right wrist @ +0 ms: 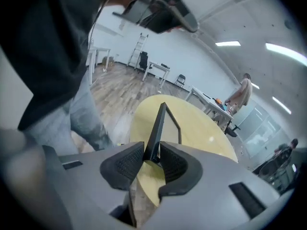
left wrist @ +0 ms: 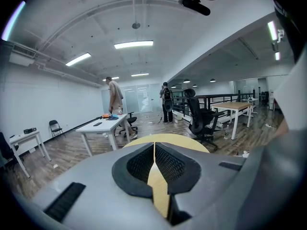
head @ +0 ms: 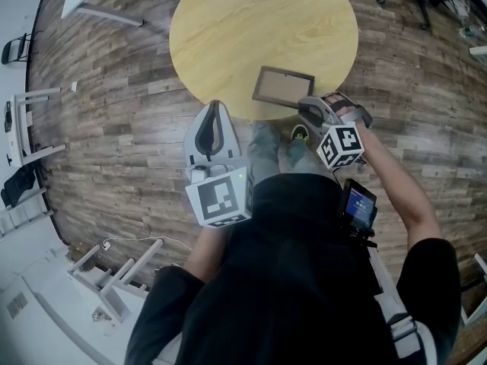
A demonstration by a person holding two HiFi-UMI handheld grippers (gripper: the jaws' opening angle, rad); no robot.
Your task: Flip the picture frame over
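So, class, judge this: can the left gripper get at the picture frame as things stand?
Probably yes: only bare table lies between the left gripper and the picture frame. Its jaws are shut, though, and the right gripper clamps the frame's near edge.

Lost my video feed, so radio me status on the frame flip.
Right gripper shut on near edge of picture frame. Frame tilted up over round table. Left gripper shut, empty, off to the side. Nothing in the way.
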